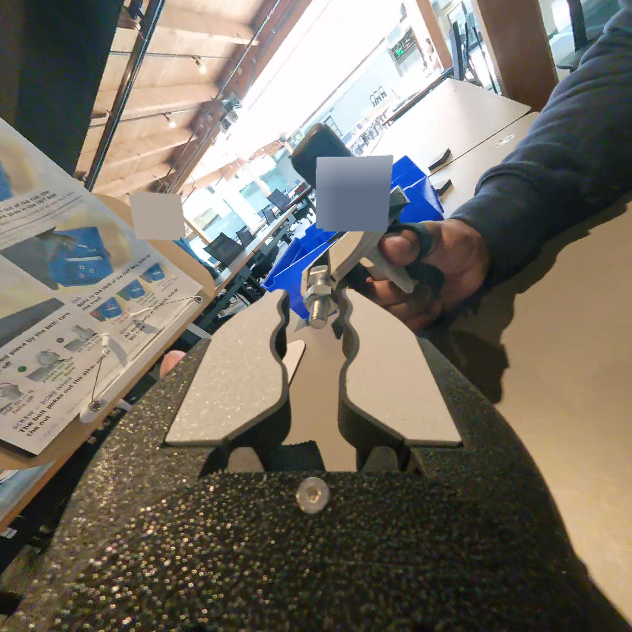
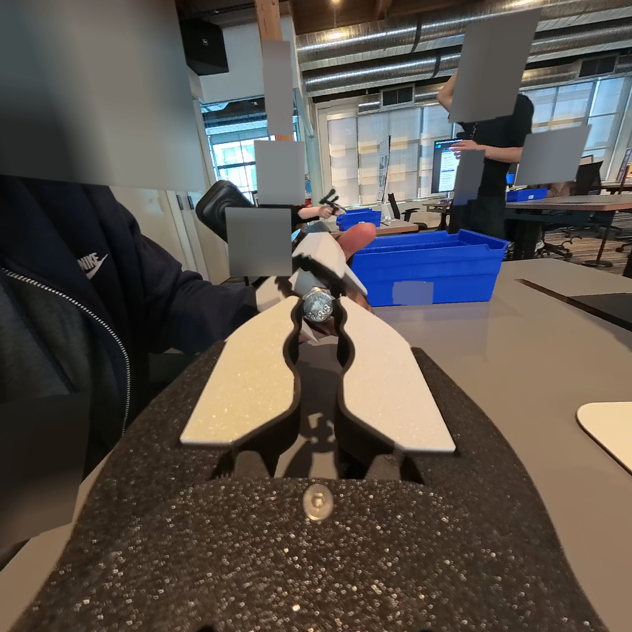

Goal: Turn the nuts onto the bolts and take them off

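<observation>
A silver bolt [image 1: 317, 316] has a hex nut [image 1: 316, 291] threaded on it, and its threaded end points at the left wrist camera. My left gripper [image 1: 313, 297] is open. Its jaws stand on either side of the nut with a thin gap showing. My right gripper [image 2: 318, 306] is shut on the bolt's hex head [image 2: 318, 307] and holds the bolt above the table. It shows in the left wrist view [image 1: 319, 270] behind the nut, held by a hand [image 1: 444, 263]. One of the left gripper's fingers [image 2: 321, 251] shows just past the bolt head.
A blue bin [image 2: 427, 270] stands on the grey table [image 2: 496, 359] behind the grippers and also shows in the left wrist view [image 1: 417, 198]. An instruction sheet on a stand [image 1: 68, 290] is at the left. A dark mat [image 2: 605, 304] and a white pad [image 2: 608, 431] lie at the right. A person [image 2: 496, 154] stands far back. Both grippers' tips are close together, under 4 cm apart.
</observation>
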